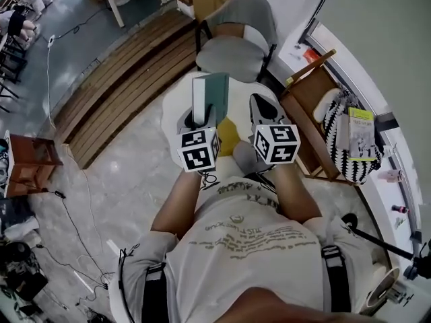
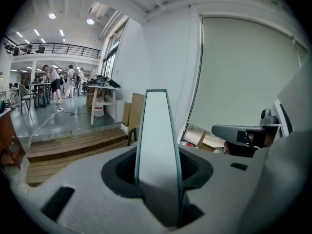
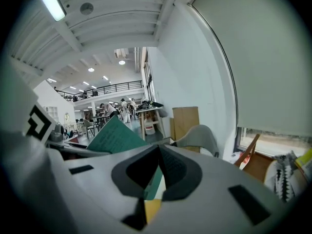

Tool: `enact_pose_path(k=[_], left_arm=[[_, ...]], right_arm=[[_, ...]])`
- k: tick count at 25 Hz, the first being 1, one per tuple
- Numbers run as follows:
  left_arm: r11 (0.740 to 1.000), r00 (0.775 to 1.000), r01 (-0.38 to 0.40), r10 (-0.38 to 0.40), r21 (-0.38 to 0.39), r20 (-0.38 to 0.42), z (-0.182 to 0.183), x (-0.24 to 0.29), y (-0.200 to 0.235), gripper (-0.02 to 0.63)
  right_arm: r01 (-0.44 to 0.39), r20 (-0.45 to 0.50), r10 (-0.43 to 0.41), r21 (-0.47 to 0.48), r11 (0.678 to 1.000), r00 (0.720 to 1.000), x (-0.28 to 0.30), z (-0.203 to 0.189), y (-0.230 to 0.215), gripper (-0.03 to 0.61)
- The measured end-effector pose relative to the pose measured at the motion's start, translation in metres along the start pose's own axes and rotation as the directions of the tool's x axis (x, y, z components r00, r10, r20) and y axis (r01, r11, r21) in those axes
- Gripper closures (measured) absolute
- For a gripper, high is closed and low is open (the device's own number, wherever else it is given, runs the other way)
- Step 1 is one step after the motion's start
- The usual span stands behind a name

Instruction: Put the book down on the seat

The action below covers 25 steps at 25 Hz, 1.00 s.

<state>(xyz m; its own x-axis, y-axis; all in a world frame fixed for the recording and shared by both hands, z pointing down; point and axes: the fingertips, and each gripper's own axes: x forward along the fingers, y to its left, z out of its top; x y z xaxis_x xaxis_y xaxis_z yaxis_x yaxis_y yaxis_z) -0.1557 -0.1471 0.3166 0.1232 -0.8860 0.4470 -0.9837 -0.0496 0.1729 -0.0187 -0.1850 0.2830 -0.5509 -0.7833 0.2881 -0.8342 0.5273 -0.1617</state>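
Observation:
I hold a teal-covered book (image 1: 211, 94) upright, and my left gripper (image 1: 201, 115) is shut on its lower end. In the left gripper view the book's white page edge (image 2: 157, 140) stands straight up between the jaws of the left gripper (image 2: 158, 177). My right gripper (image 1: 264, 108) is level with it on the right, apart from the book, its jaws shut with nothing between them. From the right gripper (image 3: 158, 152) I see the teal cover (image 3: 113, 136) to the left. The grey chair's seat (image 1: 227, 64) lies just beyond and below the book; its backrest (image 3: 197, 137) shows ahead.
A wooden rack (image 1: 311, 116) stands at the right with a black-and-white patterned bag (image 1: 340, 136) and a booklet (image 1: 361, 132). A slatted wooden platform (image 1: 124, 79) runs on the left, with a small brown table (image 1: 30, 161) and cables on the floor. People stand far back (image 2: 53, 82).

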Motion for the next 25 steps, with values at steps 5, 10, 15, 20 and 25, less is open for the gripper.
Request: enact_pose_path(k=[5,10,15,20,25], left_arm=[[0.998,0.996,-0.004,-0.002,-0.065,-0.092,-0.034,0.022,-0.002,0.439],[0.996,0.981,-0.013,-0.005,-0.090,-0.194,-0.076,0.047,-0.008,0.439],[0.992,0.957,-0.030,-0.005,-0.119,-0.290,-0.122,0.070,-0.006,0.439],[0.989,0.916,-0.029,-0.031,-0.143,-0.399,-0.192,0.092,-0.001,0.439],[0.979,0.877,-0.060,-0.042,-0.195,-0.479,-0.264,0.110,0.010,0.439]], right_arm=[[0.016,-0.094,-0.015,0.016,1.000,0.995,0.006,-0.033,-0.021,0.551],[0.042,-0.201,-0.033,0.041,0.998,0.979,0.016,-0.079,-0.049,0.551],[0.060,-0.306,-0.046,0.039,0.997,0.951,0.027,-0.130,-0.073,0.551],[0.064,-0.422,-0.041,0.039,0.997,0.906,0.034,-0.202,-0.087,0.551],[0.043,-0.494,-0.005,0.065,0.997,0.869,0.042,-0.268,-0.086,0.551]])
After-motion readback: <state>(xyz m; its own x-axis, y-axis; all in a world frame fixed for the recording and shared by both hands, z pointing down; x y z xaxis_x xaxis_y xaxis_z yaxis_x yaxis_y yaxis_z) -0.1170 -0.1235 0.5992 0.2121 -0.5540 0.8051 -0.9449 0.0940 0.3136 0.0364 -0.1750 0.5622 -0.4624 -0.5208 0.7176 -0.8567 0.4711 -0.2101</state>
